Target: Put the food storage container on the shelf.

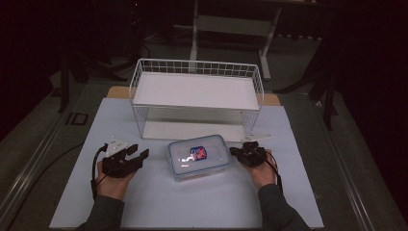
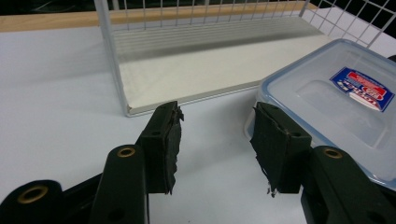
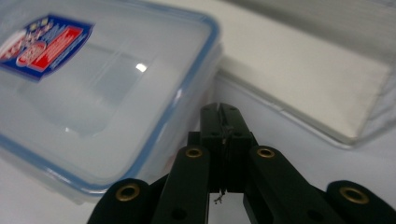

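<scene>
Clear rectangular plastic container with blue-rimmed lid and red-and-blue label [image 1: 199,156] sits flat on the white table mat [image 1: 72,192], roughly centre of the high view, lid on. White wire shelf rack with white boards [image 1: 196,91] stands at 12 o'clock from it, just behind; near edge of the rack's lower board close to the container's far side, a strip of mat between them.

Left gripper [image 1: 138,153] is at 9 o'clock from the container, near it but not touching. Jaws stand apart, nothing between them. In the left gripper view [image 2: 217,140] bare mat shows in the gap; the container's corner [image 2: 327,93] lies just beyond the right-hand jaw, at about 2 o'clock, and the rack's lower board [image 2: 210,65] runs across at 12 o'clock. Pad foam on both jaws looks frayed at the edges.

Right gripper [image 1: 235,151] is at 3 o'clock from the container, tips right at its short side; contact cannot be told from above. Jaws are closed together, pads face to face, nothing clamped. In the right gripper view [image 3: 224,121] the closed tips sit just beside the container's [image 3: 93,93] blue rim, container at 10 o'clock, rack board [image 3: 317,79] at 2 o'clock.

Both hands rest low on the mat, sleeves coming in from 6 o'clock.
</scene>
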`<action>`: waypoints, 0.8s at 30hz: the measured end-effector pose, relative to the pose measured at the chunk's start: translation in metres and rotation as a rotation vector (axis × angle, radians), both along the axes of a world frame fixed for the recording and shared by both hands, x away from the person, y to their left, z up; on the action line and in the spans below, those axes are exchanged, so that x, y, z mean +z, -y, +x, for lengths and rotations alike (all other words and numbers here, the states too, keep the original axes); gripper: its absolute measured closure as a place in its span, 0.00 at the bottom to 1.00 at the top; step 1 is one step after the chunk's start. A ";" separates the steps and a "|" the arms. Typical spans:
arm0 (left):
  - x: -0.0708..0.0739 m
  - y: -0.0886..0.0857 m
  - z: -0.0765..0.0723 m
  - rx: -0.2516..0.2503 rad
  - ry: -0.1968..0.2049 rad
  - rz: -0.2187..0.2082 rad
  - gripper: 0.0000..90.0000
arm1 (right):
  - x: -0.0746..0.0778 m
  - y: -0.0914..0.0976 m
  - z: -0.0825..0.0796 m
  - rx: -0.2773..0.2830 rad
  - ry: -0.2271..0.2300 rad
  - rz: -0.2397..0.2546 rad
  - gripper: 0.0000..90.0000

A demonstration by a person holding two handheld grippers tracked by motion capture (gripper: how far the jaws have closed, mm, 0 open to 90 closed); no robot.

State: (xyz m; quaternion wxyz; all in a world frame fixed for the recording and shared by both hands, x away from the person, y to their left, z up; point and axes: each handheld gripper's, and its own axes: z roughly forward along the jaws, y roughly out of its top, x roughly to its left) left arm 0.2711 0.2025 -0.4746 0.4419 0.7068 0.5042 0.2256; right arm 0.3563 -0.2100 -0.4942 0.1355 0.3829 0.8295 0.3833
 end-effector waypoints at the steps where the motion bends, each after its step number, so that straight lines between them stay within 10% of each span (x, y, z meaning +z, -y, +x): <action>1: 0.000 0.000 0.000 -0.001 0.000 0.000 0.57 | -0.001 -0.002 -0.001 0.016 -0.001 -0.006 0.99; 24: 0.001 0.001 0.000 -0.041 0.001 -0.038 0.55 | 0.006 -0.035 -0.051 0.211 0.010 -0.006 1.00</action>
